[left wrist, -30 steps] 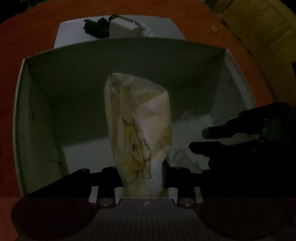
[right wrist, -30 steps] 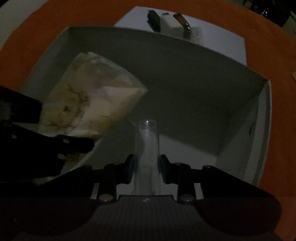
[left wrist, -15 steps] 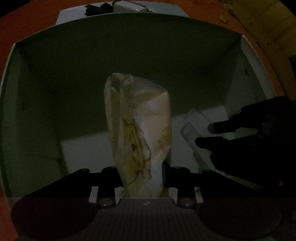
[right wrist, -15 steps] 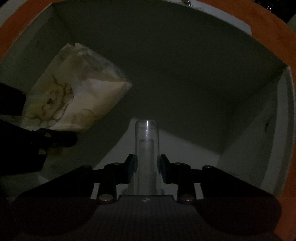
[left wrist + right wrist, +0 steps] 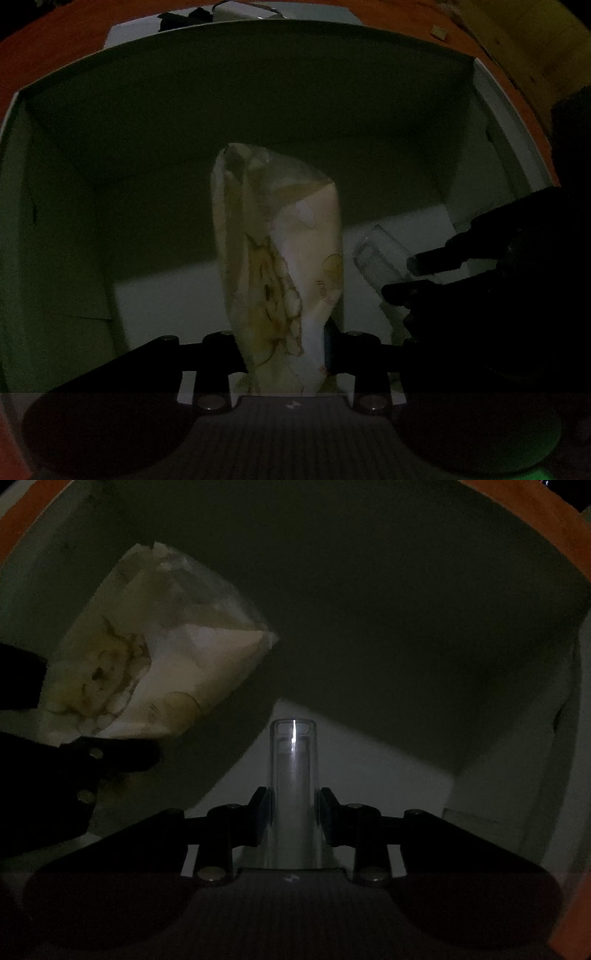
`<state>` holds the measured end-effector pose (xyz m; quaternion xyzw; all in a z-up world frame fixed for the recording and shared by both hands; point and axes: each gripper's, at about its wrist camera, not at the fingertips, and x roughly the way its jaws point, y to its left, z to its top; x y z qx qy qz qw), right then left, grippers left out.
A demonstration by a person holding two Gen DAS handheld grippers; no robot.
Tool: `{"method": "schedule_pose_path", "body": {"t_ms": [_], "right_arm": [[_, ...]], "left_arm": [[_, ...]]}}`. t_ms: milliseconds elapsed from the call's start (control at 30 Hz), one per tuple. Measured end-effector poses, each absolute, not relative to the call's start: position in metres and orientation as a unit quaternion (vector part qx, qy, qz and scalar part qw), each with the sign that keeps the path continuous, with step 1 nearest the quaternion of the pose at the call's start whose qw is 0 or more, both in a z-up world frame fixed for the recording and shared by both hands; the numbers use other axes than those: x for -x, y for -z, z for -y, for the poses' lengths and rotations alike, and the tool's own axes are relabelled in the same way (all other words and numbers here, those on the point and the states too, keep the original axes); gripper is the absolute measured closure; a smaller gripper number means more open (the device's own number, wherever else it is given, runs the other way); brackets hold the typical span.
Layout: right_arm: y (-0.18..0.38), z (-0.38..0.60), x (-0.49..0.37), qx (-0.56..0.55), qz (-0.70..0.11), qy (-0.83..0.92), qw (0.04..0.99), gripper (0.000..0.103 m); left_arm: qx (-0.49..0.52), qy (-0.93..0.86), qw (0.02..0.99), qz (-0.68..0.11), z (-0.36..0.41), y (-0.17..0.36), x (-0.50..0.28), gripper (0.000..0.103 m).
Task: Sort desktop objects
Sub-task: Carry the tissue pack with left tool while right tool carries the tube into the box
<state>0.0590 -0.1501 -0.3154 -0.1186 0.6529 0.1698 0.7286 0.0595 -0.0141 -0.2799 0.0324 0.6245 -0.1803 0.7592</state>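
Currently the left tool (image 5: 282, 343) is clamped on a bear-print tissue pack (image 5: 277, 258), and the right tool (image 5: 293, 808) on a clear tube (image 5: 293, 775); both are inside the white box (image 5: 147, 110). Beyond, the orange desk (image 5: 55, 48).

The left gripper (image 5: 282, 345) points forward, its two fingers closed on something held between them. The right gripper (image 5: 293, 808) sits just to its right, angled toward the left, fingers likewise clamped around an item.
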Motion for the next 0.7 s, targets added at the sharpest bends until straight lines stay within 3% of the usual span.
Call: {"method": "schedule_pose_path", "body": {"t_ms": [700], "right_arm": [[0.309,0.147,-0.079,0.137,-0.648,-0.147,0.735,0.071]], "left_arm": [[-0.027,0.172,0.761,-0.625,0.024,0.286,-0.069,0.074]]}}
